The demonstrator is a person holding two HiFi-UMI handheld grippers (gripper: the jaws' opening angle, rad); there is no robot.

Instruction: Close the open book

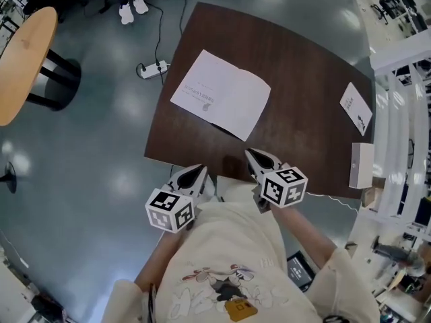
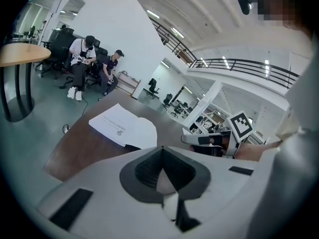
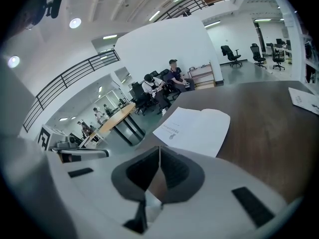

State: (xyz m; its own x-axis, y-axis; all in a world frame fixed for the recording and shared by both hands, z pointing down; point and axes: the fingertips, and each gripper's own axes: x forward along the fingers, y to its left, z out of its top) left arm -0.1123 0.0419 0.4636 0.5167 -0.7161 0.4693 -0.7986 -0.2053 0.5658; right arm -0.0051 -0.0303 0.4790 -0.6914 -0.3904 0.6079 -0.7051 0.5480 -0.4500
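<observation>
The book (image 1: 221, 94) lies open and flat on the far left part of the dark table (image 1: 303, 113), its print too small to read. From the left gripper view its near corner is cut off by the gripper's body. One book, one card (image 1: 355, 108) and one white box (image 1: 361, 165) are on the table. Two grippers hover at the near edge, apart from the book: left gripper (image 1: 197, 171) and right gripper (image 1: 253, 155), both with jaws pressed together on nothing.

I am seeing bare table (image 1: 303, 99) lying open ahead of my left gripper (image 1: 197, 172) and right gripper (image 1: 253, 156). Only the open book (image 1: 222, 94) is sitting in front of them. A white card (image 1: 355, 108) and white box (image 1: 361, 165) are sitting well off to the right gripper's side.
</observation>
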